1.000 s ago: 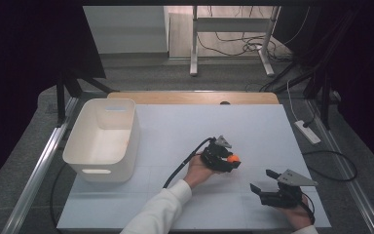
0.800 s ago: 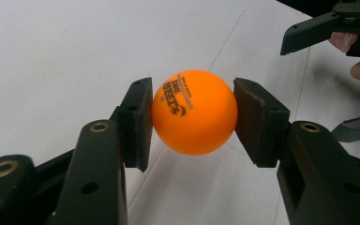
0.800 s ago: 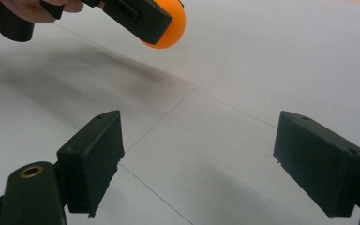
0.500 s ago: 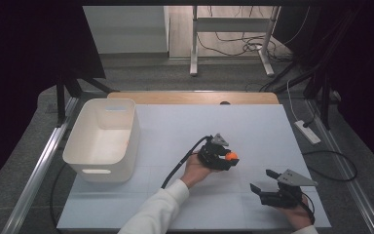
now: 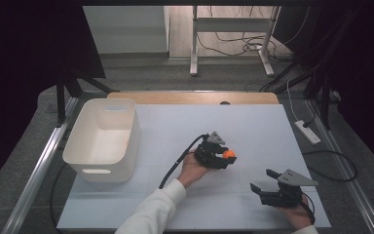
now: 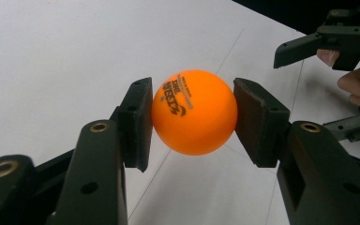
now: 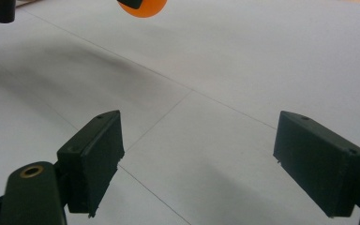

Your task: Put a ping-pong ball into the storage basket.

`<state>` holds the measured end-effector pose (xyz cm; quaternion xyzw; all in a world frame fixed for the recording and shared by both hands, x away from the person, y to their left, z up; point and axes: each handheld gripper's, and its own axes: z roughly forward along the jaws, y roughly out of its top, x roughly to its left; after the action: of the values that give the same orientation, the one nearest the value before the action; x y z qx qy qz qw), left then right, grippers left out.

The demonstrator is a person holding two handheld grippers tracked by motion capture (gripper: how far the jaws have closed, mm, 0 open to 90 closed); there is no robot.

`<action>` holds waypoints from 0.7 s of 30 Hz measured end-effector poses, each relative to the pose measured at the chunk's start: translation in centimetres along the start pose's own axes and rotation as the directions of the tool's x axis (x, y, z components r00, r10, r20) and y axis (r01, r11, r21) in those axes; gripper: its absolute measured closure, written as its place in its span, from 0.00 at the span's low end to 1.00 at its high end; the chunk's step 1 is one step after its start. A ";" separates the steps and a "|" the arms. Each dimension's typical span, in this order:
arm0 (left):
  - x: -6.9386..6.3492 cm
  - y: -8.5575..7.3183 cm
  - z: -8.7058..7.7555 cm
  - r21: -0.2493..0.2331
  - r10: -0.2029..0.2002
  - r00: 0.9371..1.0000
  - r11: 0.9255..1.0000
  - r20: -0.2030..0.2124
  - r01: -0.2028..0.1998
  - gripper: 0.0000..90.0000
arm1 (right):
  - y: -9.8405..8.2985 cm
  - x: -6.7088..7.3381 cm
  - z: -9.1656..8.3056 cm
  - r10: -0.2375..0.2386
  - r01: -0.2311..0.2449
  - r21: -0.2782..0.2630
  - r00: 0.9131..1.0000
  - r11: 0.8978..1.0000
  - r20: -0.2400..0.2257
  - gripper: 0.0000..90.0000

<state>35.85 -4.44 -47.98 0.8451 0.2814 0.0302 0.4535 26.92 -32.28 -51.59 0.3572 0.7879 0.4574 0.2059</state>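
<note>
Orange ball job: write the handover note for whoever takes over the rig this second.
Left tool: shut on the orange ball, pads pressed on both sides, printed logo facing the camera. In the high view it sits mid-table, right of the white bin.
Right tool: open, nothing between its jaws, near the table's front right corner.
Done: ball gripped.
Left: probably carry it to the white bin and release it there; a small orange spot shows on the bin's inner wall, but what it is cannot be told.
</note>
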 end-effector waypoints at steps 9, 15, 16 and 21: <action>0.0 0.1 -0.9 -0.017 -0.014 1.000 1.000 0.004 0.014 0.56 | 0.0 0.0 0.0 -0.002 0.002 0.000 1.000 1.000 0.001 0.18; 0.0 0.1 -1.2 -0.023 -0.010 1.000 1.000 -0.001 0.010 0.56 | 0.0 0.1 0.1 -0.001 0.001 0.000 1.000 1.000 0.001 0.18; 0.1 0.1 -1.3 -0.024 -0.009 1.000 1.000 -0.002 0.009 0.56 | 0.0 0.1 0.0 -0.001 0.001 0.000 1.000 1.000 0.001 0.18; 0.2 0.2 -1.6 -0.035 -0.017 1.000 0.999 -0.012 0.017 0.56 | 0.0 0.0 0.0 -0.001 0.001 0.000 1.000 1.000 0.001 0.18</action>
<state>35.58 -3.18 -46.94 0.8345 0.2908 0.0362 0.4666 26.92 -32.23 -51.58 0.3570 0.7880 0.4570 0.2066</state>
